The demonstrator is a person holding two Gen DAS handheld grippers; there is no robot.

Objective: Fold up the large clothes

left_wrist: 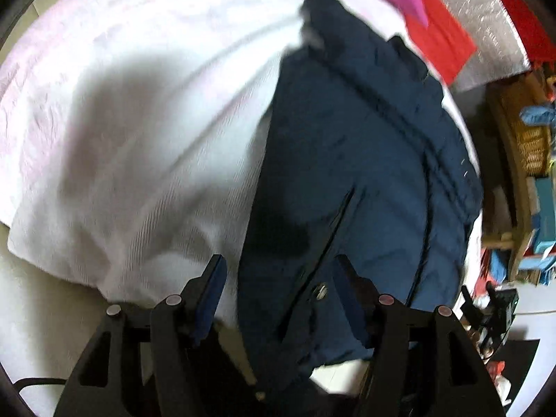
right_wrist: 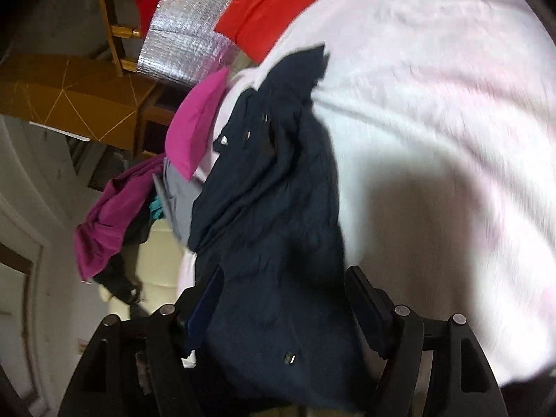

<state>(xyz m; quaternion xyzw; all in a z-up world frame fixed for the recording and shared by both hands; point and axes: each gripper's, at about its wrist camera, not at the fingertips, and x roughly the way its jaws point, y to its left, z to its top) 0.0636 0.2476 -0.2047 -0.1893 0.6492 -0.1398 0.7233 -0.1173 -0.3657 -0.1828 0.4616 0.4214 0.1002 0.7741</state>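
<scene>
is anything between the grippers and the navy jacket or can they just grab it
Nothing visible stands in the way. The navy jacket lies on the white-pink sheet, and its cloth already runs between the open fingers of the left gripper and the right gripper. The magenta cushion lies at the jacket's far end, away from both.

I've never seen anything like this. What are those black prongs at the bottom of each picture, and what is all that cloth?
Those prongs are two-finger grippers, one in each of a person's hands; no robot arm is involved. Each picture comes from a camera on one gripper, looking along its fingers. The left gripper and the right gripper both stand open, with a navy jacket lying between their fingers, not pinched. The jacket lies on a pale pink-white sheet. Beyond it are a magenta cushion and a red cushion. The pictures are blurred.
</scene>
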